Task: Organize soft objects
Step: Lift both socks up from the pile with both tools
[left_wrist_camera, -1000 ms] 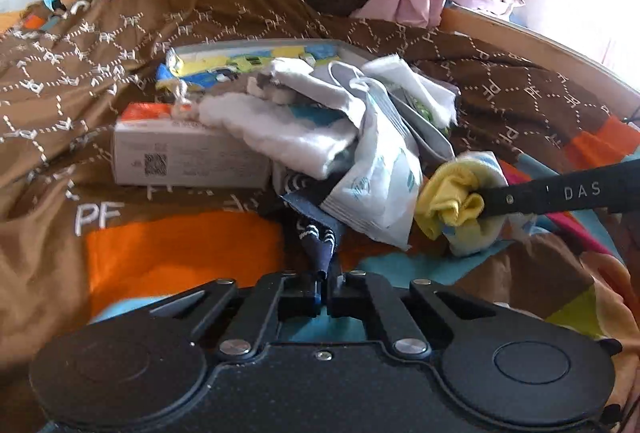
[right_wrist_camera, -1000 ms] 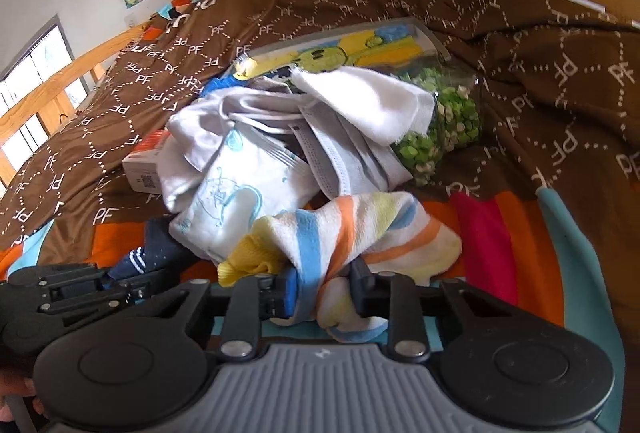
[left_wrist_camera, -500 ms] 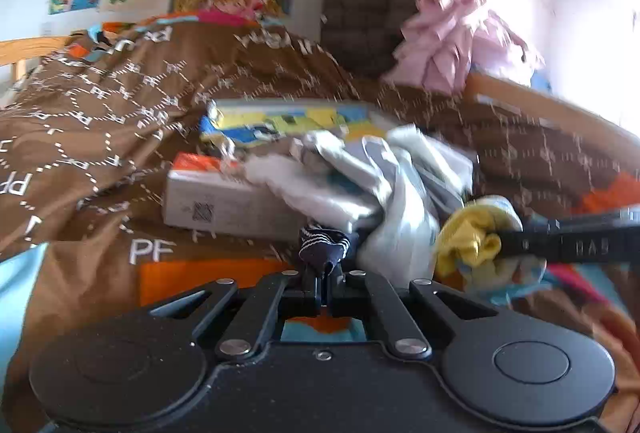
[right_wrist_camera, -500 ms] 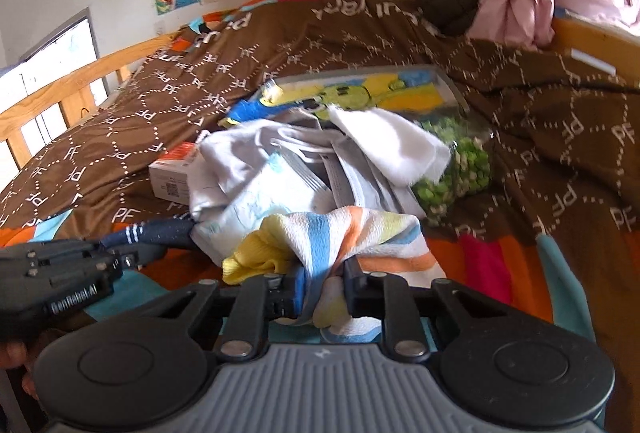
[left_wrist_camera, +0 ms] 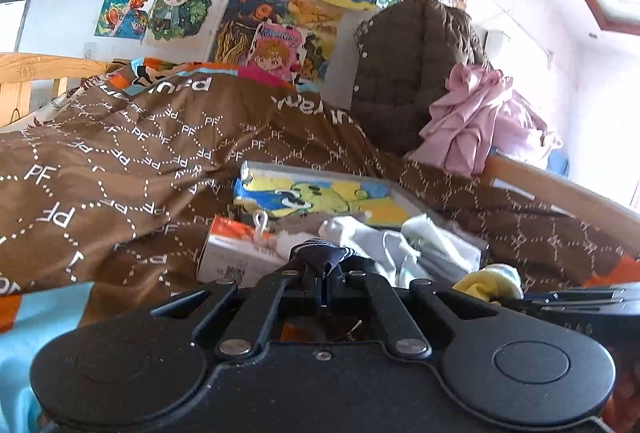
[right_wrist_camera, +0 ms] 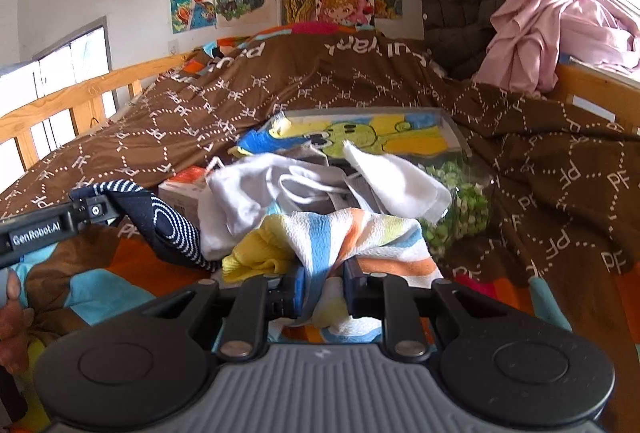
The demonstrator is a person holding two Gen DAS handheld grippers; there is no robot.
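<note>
Navy knit with white stripes fills my left gripper [left_wrist_camera: 323, 287]: its fingers are closed on a navy sock [left_wrist_camera: 318, 253], and in the left wrist view only a bunched tip shows above the jaws. My right wrist view gives what that one hides: the navy sock [right_wrist_camera: 168, 229] hangs from the clamp with its long axis running down and to the right, free end toward the heap, lifted off the quilt. My right gripper [right_wrist_camera: 320, 293] is clamped on a striped sock [right_wrist_camera: 352, 237] with blue, orange, yellow and white bands; its fabric passes down between the jaws and spreads wide above them, long axis roughly across the view, yellow end to the left. From the left wrist view only that yellow end [left_wrist_camera: 486, 281] shows, beside the right tool's arm. Behind both socks lies a heap of white garments [right_wrist_camera: 272, 189] on a brown quilt [right_wrist_camera: 360, 89], with a bag of green pieces [right_wrist_camera: 460, 209] just to its right, seen only from the right wrist. A white and orange carton [left_wrist_camera: 232, 253] sits at the heap's left; its print is too small to read. The quilt repeats the letters "PF". My left tool's side reads "GenRobot.AI". A cartoon picture board [left_wrist_camera: 320, 197] lies behind the heap.
</note>
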